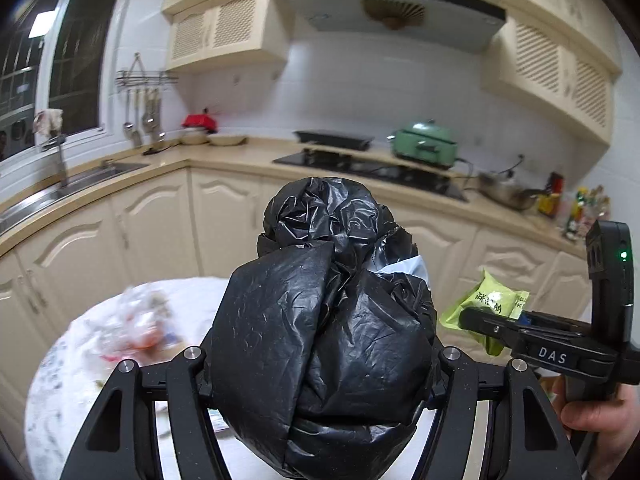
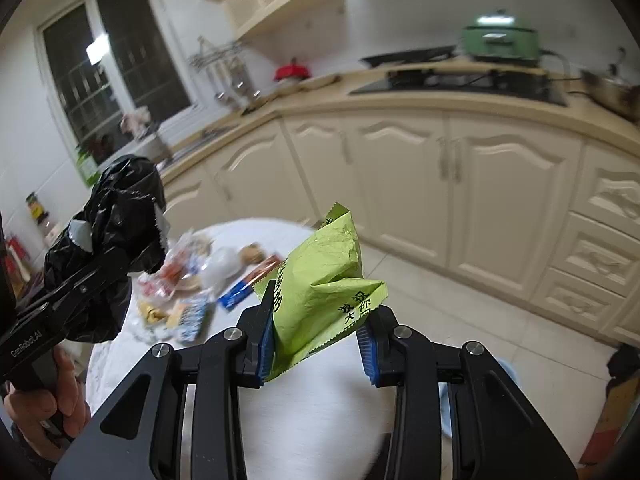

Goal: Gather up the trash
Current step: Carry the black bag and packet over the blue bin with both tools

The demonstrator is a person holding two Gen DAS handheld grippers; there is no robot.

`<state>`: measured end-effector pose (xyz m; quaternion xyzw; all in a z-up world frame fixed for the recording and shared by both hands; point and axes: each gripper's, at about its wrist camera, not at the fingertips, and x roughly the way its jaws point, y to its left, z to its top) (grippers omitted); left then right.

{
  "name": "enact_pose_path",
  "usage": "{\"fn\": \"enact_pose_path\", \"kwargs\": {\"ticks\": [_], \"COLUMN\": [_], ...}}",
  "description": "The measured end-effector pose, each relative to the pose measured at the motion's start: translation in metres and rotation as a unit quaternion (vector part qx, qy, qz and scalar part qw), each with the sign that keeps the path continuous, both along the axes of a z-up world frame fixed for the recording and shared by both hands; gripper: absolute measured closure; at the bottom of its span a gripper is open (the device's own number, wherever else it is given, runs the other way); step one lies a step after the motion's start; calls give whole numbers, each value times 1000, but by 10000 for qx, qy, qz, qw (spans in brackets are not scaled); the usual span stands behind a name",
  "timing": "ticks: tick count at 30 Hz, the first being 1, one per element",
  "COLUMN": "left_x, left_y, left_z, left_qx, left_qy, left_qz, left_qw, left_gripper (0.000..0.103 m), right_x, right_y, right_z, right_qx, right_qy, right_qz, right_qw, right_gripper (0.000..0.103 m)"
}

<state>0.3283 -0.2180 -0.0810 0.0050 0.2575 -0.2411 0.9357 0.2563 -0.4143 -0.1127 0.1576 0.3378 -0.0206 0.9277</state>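
A crumpled black garbage bag [image 1: 320,240] fills the middle of the left wrist view, bulging up and forward out of my left gripper [image 1: 322,344], which is shut on it; the bag hides the fingertips. In the right wrist view my right gripper [image 2: 320,320] is shut on a puffy green snack wrapper [image 2: 320,264], held in the air above the round white table [image 2: 320,420]. The left gripper [image 2: 120,256] with the bag [image 2: 124,200] hangs to the wrapper's left. From the left wrist, the right gripper [image 1: 468,318] and the wrapper [image 1: 488,300] sit close beside the bag's right side.
Several loose wrappers and packets [image 2: 192,280] lie in a pile on the far left part of the table. Cream kitchen cabinets [image 2: 480,184] with a counter, sink [image 1: 80,176] and stove [image 1: 360,164] run behind. Tiled floor [image 2: 460,312] lies right of the table. A person's hand [image 1: 600,412] grips each handle.
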Motion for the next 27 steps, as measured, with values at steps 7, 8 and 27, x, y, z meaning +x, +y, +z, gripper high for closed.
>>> {"fn": "enact_pose_path", "kwargs": {"ticks": [7,8,27], "left_x": [-2,0,70], "left_y": [-54,-62,-246], "left_z": [-12,-15,-146], "left_qx": [-136,-135,769], "left_qy": [-58,-31,1971], "left_qz": [-712,-795,-1954], "left_qw": [9974,9967,9576], "left_gripper": [40,40,40], "right_x": [-47,-53,-93], "right_y": [-67,-78,-235], "right_z": [13,11,-138], "right_qx": [-129,-128,726], "right_qy": [-81,-52,1323], "right_qz": [-785,-903,-2128], "right_qw": [9968,9958,9654], "right_gripper": [68,68,68]}}
